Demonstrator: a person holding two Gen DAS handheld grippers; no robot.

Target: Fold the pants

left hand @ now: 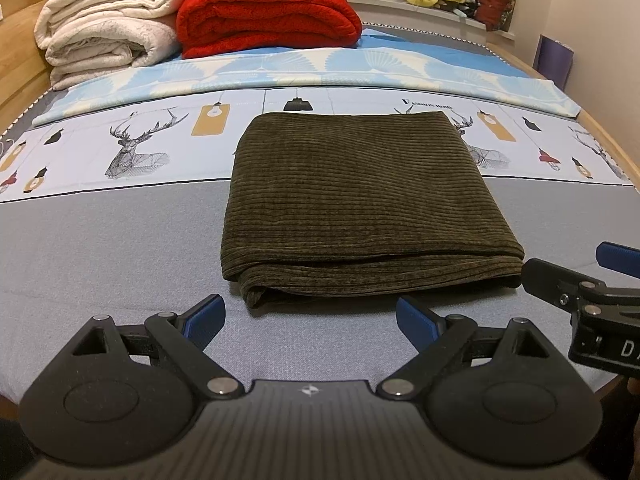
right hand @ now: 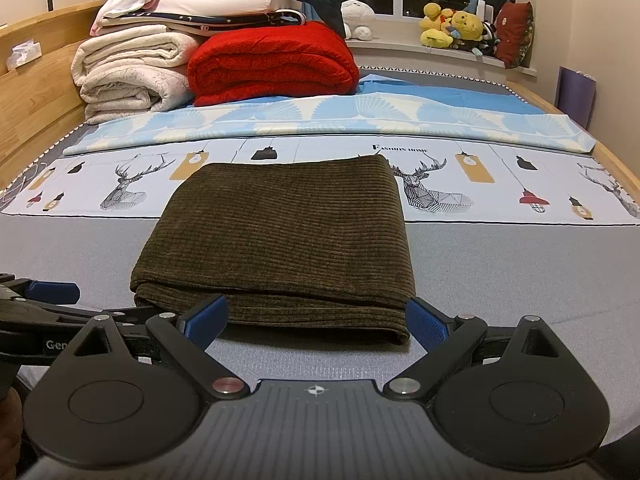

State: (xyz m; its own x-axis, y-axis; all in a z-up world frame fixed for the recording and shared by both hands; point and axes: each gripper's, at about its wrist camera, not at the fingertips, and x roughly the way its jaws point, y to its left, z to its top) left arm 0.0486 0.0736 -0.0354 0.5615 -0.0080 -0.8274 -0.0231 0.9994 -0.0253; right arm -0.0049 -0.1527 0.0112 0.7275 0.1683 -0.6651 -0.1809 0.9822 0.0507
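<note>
The left claw [left hand: 310, 318] is held open and empty, low over the grey sheet just short of the pants' [left hand: 360, 204] near edge, left of its middle. The right claw [right hand: 316, 320] is likewise spread wide with nothing gripped, its fingers flanking the right part of that same edge, so both seem backed off from a finished fold. The pants lie as a squared stack of layers near the middle of the bed [left hand: 100, 248], thick fold facing the claws. Blankets [left hand: 264, 16] are piled at the far left corner, out of the way.
</note>
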